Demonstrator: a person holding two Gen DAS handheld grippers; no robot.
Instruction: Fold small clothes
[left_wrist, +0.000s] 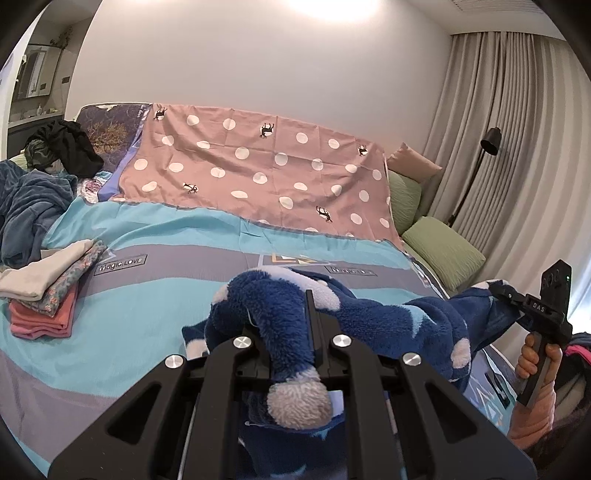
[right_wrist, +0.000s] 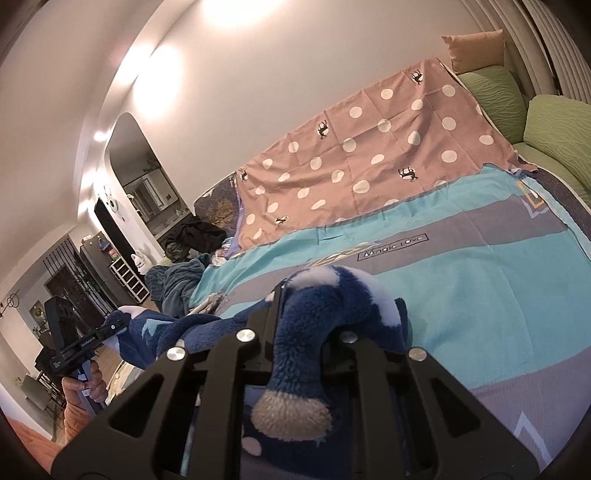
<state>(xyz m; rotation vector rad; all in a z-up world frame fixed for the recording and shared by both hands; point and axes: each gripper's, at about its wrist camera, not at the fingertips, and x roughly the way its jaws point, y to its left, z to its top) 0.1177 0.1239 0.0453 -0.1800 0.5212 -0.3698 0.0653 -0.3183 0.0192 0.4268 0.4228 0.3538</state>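
A fluffy dark-blue fleece garment with white and pale-blue patches hangs stretched between my two grippers above the bed. My left gripper is shut on one end of it, the fleece bunched between the jaws. My right gripper is shut on the other end. The right gripper also shows in the left wrist view, and the left gripper in the right wrist view, each holding the garment's edge. A stack of folded clothes lies on the bed at the left.
The bed carries a turquoise-and-grey sheet and a pink polka-dot cloth behind it. A heap of unfolded dark clothes lies at the far left. Green cushions, a floor lamp and curtains stand on the right.
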